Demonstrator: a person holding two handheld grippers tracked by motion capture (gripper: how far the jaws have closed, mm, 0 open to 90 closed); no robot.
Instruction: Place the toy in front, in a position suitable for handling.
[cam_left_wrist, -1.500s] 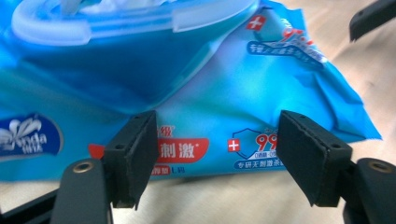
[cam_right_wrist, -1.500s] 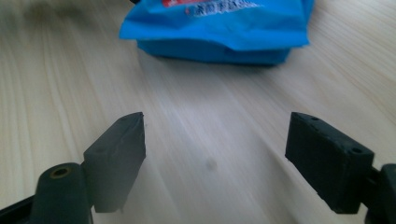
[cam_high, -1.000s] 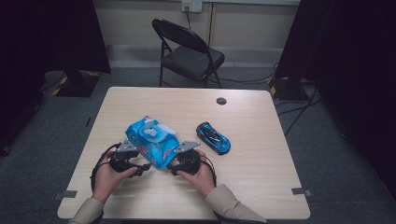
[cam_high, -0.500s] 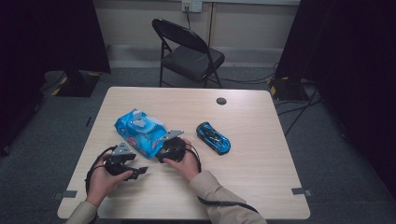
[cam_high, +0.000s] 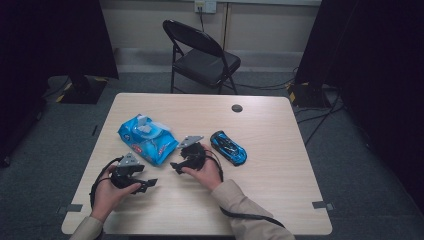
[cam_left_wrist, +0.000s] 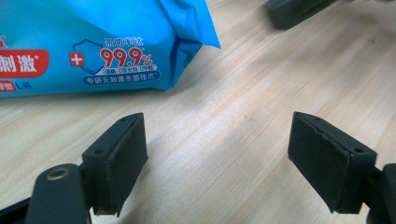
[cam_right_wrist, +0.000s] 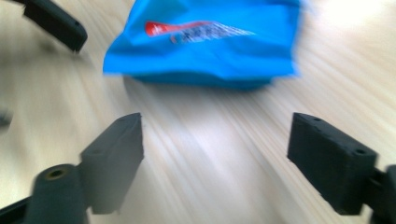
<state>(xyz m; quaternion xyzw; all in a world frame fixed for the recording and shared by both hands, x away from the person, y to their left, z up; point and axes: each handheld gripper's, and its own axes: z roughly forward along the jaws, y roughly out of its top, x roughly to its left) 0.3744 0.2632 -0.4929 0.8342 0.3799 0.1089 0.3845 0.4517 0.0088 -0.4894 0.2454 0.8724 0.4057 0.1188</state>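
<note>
A blue pack of wet wipes (cam_high: 147, 139) lies flat on the wooden worktop (cam_high: 280, 200), left of centre, with its white flip lid toward the far edge. The left gripper (cam_high: 150, 183) rests low on the worktop at about six o'clock from the pack, near it but not touching; in the left gripper view its fingers (cam_left_wrist: 120, 158) stand wide apart over bare wood with the pack's printed end (cam_left_wrist: 88, 44) ahead. The right gripper (cam_high: 175, 165) sits just beside the pack's corner at four o'clock. Its fingers (cam_right_wrist: 116, 156) have just been opening and stand apart with nothing between them. A blue toy car (cam_high: 228, 147) lies at three o'clock from the pack, beyond the right hand.
</note>
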